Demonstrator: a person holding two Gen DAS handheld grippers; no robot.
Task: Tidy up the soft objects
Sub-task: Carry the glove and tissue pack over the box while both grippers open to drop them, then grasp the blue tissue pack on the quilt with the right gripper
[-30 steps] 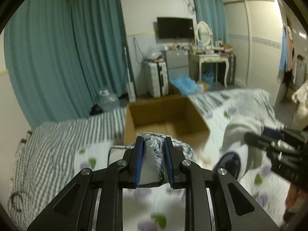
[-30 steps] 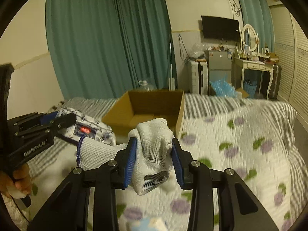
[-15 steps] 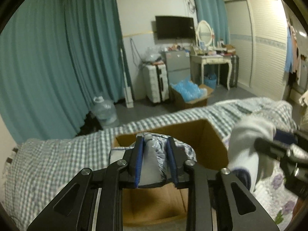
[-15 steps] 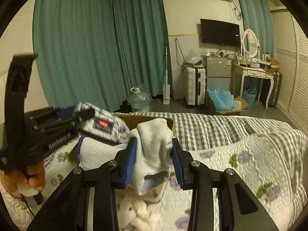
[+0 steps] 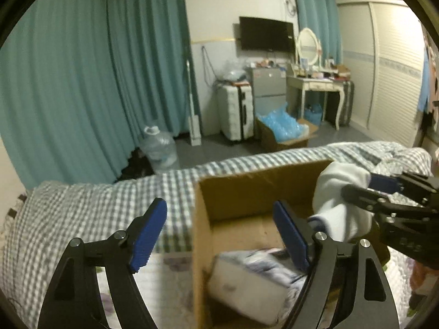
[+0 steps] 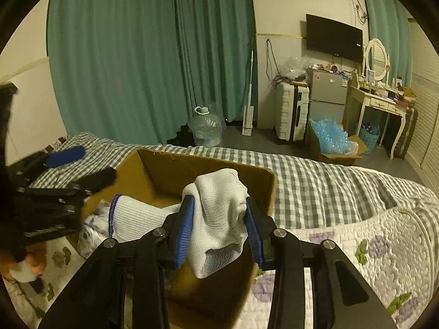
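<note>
Right wrist view: right gripper (image 6: 219, 229) jaws clamp a white glove (image 6: 216, 219) directly above the open box (image 6: 208, 170); left gripper (image 5: 222, 235) jaws spread empty over a bundle (image 5: 255, 279) inside.

Open brown cardboard box (image 5: 247, 192): near wall cut off by bottom edge of left wrist view; in right wrist view front part hidden behind right gripper (image 6: 219, 227) and bunched white knit glove (image 6: 216, 219) it clamps.
Grey-and-white patterned fabric bundle (image 5: 255, 277) in box: motion-blurred, pattern unreadable, right end hidden behind blue-padded finger of left gripper (image 5: 222, 235).
Left gripper in right wrist view: blurred, cut off by left edge.
Small items on white dressing table (image 6: 384, 101): too small to tell.
</note>
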